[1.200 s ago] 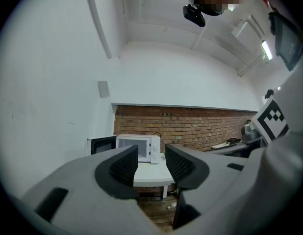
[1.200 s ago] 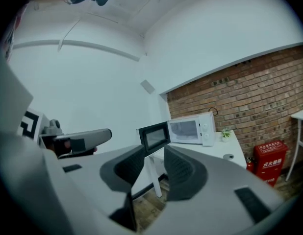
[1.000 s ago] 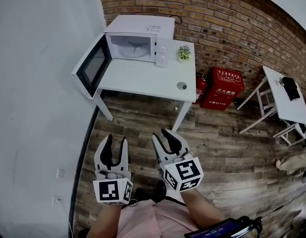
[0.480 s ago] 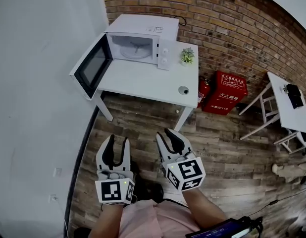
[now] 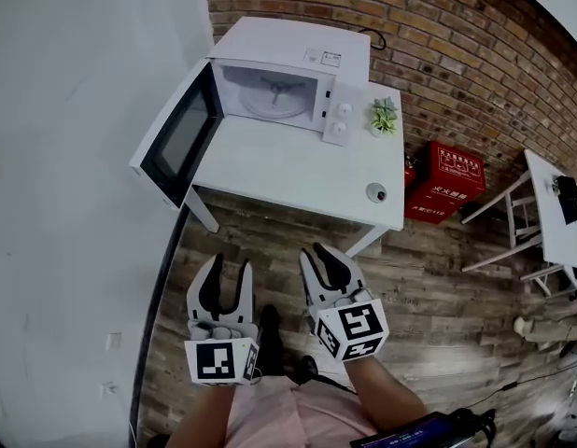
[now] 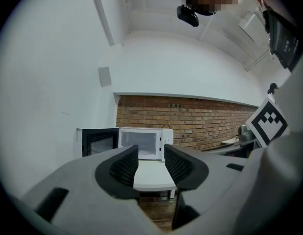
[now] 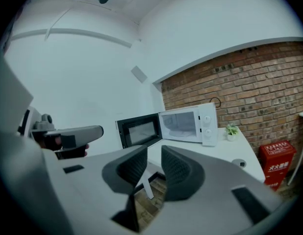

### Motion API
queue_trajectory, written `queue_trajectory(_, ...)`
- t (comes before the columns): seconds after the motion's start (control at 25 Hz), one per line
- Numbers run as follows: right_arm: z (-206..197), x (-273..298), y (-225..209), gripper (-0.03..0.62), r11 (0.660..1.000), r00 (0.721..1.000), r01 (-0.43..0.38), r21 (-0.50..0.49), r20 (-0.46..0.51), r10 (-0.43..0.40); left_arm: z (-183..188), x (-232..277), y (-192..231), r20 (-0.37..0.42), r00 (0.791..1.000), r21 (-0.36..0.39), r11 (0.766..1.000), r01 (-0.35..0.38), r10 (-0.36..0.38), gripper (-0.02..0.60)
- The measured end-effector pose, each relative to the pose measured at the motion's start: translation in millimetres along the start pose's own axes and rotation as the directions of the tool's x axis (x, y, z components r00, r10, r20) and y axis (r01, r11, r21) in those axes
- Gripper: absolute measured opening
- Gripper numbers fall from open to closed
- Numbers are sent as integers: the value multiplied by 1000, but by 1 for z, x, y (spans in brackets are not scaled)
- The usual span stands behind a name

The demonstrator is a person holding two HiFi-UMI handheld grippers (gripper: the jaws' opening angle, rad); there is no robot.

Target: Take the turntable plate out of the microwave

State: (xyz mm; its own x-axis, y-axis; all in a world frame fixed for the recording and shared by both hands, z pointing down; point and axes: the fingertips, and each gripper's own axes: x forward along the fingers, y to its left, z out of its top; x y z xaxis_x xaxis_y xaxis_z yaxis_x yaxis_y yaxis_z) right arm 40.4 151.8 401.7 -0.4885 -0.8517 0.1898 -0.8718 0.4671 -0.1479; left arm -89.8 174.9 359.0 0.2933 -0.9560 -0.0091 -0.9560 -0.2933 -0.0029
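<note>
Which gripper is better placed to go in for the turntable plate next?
Left, narrowly. Both hang short of the table, empty. The left gripper sees the microwave straight beyond its open jaws. The right gripper sees it off to the right, and its jaws are closing.

One left gripper (image 5: 229,267) and one right gripper (image 5: 318,254), two in all. Ahead of them are one microwave (image 5: 288,49), one plate (image 5: 275,96), one potted plant (image 5: 383,115), one small round object (image 5: 375,191) and one table (image 5: 279,161). Off to their right are one red box (image 5: 447,183) and a second table (image 5: 550,215).
</note>
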Motion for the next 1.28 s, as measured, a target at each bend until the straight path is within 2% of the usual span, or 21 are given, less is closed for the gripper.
queue_trajectory(0.28,36,83,-9,89,999,998,54,-2,33,-54,17,73,53,27,997,27,997,66,-66,161)
queue_trajectory(0.6,76,122,-18,83,993,991,112,-27,79,-109,42,124,78,79,988,36,991,133,-135,156)
queue_trajectory(1.08,61,152,-55,78,988,987,156,4,35,-156,5,170,73,14,981,-3,982,191,-191,150)
queue_trajectory(1.28,49,183,-79,78,989,990,140,41,7,-140,-11,204,77,-29,984,5,985,174,-174,146)
